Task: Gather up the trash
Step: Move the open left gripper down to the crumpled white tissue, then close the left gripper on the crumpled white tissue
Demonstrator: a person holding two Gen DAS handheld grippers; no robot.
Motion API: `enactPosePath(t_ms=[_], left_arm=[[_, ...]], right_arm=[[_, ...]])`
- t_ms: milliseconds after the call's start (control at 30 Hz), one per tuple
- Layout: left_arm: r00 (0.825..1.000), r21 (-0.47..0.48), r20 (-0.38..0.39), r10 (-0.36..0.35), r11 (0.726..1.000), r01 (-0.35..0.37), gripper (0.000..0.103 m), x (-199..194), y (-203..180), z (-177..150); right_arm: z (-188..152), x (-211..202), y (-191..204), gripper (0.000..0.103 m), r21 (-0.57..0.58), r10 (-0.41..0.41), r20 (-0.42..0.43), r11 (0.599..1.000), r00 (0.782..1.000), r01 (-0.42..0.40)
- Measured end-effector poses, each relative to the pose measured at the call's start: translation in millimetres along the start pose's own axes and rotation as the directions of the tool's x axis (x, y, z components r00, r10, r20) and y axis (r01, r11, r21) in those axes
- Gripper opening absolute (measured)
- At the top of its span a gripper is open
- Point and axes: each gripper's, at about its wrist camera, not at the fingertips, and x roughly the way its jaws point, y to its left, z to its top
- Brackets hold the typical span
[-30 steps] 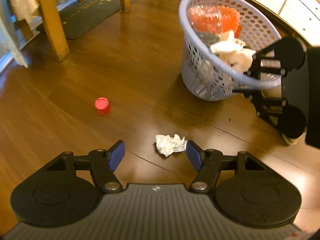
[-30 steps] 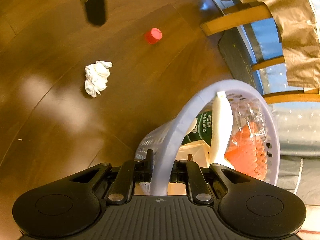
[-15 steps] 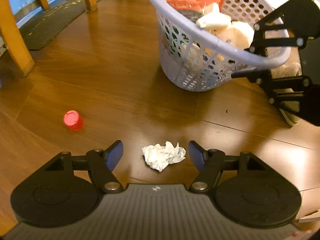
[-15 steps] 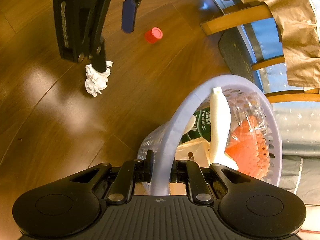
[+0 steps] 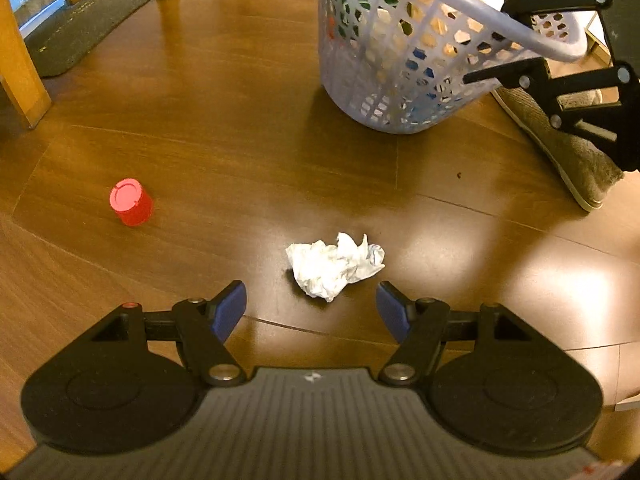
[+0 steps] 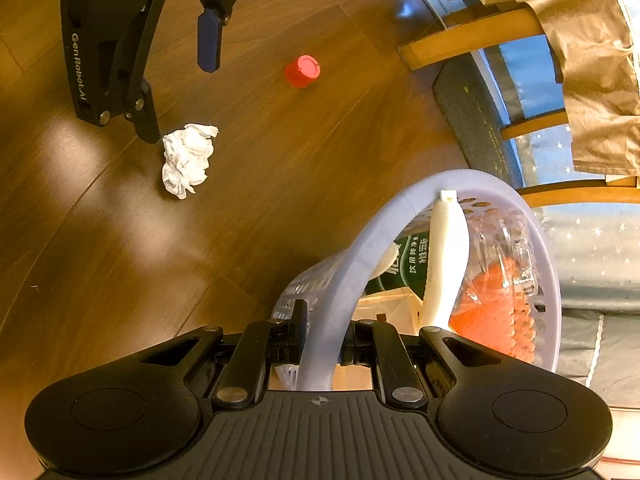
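Left gripper (image 5: pixel 311 308) jaws spread wide with nothing between the pads, crumpled tissue (image 5: pixel 334 268) lying on the wood floor (image 5: pixel 240 128) just ahead of the blue fingertips (image 5: pixel 230 306), slightly right of centre; to grab it well, nudge right so the wad sits mid-gap, go down till the tips nearly meet the floor, then close on the bulk, not a loose flap. Red bottle cap (image 5: pixel 130 201) sits well apart to the left, still to be collected. Beyond, right gripper (image 6: pixel 323 346) clamped tight on the rim of the lavender trash basket (image 6: pixel 404 216), which looks tilted toward the pickup. Left view alone shows the basket's mesh wall and a grey slipper (image 5: pixel 560 148) beside it; right view alone shows the contents: clear plastic container (image 6: pixel 500 248), green-labelled package, white strip, plus chair legs with tan cloth (image 6: pixel 588 80) draped over
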Motion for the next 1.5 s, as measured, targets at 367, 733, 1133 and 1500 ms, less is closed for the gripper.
enactPosePath(t_ms=[367, 733, 1133, 1500], left_arm=[[1.0, 0.014, 0.023, 0.0, 1.0, -0.001, 0.067, 7, 2, -11], [0.998, 0.052, 0.059, -0.021, 0.998, 0.018, 0.067, 13, -4, -16], [0.998, 0.163, 0.051, 0.024, 0.986, -0.032, 0.057, 43, -18, -11], [0.999, 0.198, 0.037, 0.025, 0.98, -0.032, 0.029, 46, -23, -7]], right_arm=[[1, 1, 4, 0.009, 0.0, -0.012, -0.01, 1.0, 1.0, 0.012], [1, 1, 4, 0.009, -0.008, -0.019, -0.012, 1.0, 1.0, 0.018], [-1, 0, 3, 0.009, -0.008, -0.016, -0.007, 1.0, 1.0, 0.015], [2, 0, 3, 0.009, -0.005, -0.014, -0.004, 1.0, 1.0, 0.014]])
